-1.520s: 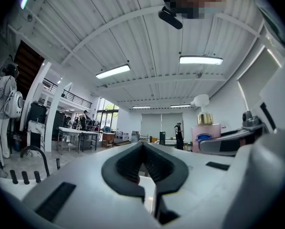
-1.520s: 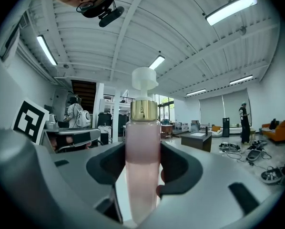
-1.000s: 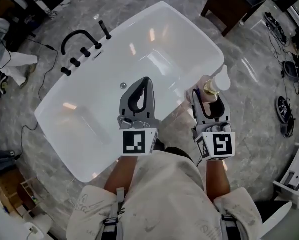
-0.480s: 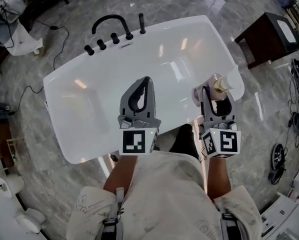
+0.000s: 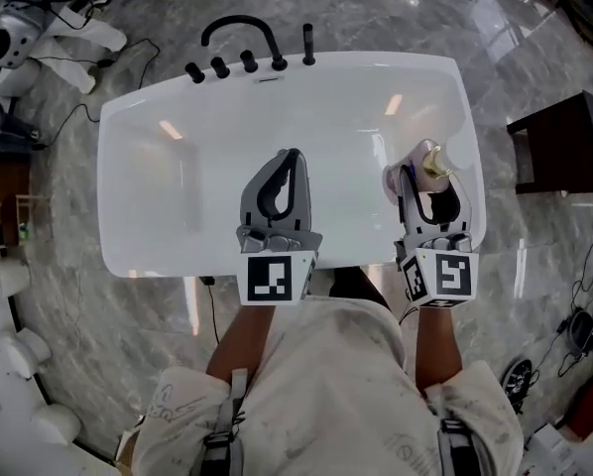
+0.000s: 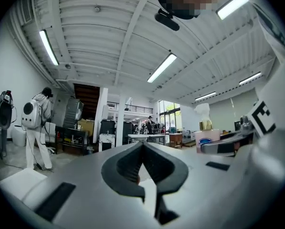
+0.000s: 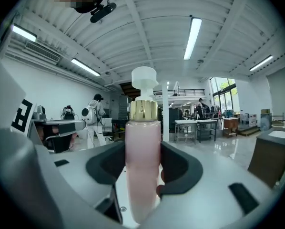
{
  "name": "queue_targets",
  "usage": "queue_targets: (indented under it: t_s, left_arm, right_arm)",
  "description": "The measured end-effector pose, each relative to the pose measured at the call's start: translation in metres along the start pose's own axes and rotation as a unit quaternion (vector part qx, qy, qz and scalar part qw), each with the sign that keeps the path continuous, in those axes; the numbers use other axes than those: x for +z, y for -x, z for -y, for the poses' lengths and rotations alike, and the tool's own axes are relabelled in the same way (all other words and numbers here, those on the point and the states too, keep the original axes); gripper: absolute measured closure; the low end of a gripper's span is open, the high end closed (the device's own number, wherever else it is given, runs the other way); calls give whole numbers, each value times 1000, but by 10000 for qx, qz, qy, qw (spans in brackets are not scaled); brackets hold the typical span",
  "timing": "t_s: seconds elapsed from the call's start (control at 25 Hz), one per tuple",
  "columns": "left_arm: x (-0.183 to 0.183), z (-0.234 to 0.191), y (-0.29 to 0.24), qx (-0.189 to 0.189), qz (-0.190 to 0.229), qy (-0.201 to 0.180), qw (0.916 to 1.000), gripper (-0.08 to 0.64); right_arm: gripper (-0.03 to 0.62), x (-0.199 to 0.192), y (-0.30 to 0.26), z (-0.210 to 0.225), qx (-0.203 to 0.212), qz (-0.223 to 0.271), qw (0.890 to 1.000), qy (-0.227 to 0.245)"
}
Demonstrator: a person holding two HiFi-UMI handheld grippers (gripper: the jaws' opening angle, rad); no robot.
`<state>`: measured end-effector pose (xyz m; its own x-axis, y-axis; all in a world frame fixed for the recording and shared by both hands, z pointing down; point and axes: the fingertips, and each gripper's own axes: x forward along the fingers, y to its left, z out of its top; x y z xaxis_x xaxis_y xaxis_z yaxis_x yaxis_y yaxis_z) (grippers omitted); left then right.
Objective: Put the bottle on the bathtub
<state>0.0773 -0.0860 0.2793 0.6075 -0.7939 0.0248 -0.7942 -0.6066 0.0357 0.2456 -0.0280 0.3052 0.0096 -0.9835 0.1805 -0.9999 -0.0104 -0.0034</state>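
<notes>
Two jaws of our right gripper (image 7: 143, 168) clamp a pale pink bottle (image 7: 142, 142), gold-collared and white-capped, upright between them, above the white bathtub (image 5: 177, 258). Our left gripper (image 6: 142, 146), beside it, is closed on nothing.

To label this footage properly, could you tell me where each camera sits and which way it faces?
Head view: on the person's head, looking steeply down at the bathtub; shows forearms, left gripper, and right gripper holding the bottle.
Left gripper view: on the left gripper, facing along its shut jaws towards the ceiling.
Right gripper view: on the right gripper, facing along jaws clamped on the bottle.
Shared: all three show the bottle.
</notes>
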Motion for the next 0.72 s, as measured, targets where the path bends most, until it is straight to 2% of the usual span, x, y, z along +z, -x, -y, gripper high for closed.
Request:
queue_targets:
  t_s: [0.28,0.48,0.72]
  left_arm:
    - [-12,33,-44,625,7,-125,9980,560]
    - [-21,39,-70,903,-24,-339,9953,560]
    - [-43,33,-98,1132,-213,-295,9929,560]
  right_arm:
    - [391,-19,-39,55,618,-137,9979,164]
    - [391,-32,-72,69,954,-235,9950,157]
    - [391,-58,-115,77,1193,-431,9918,138]
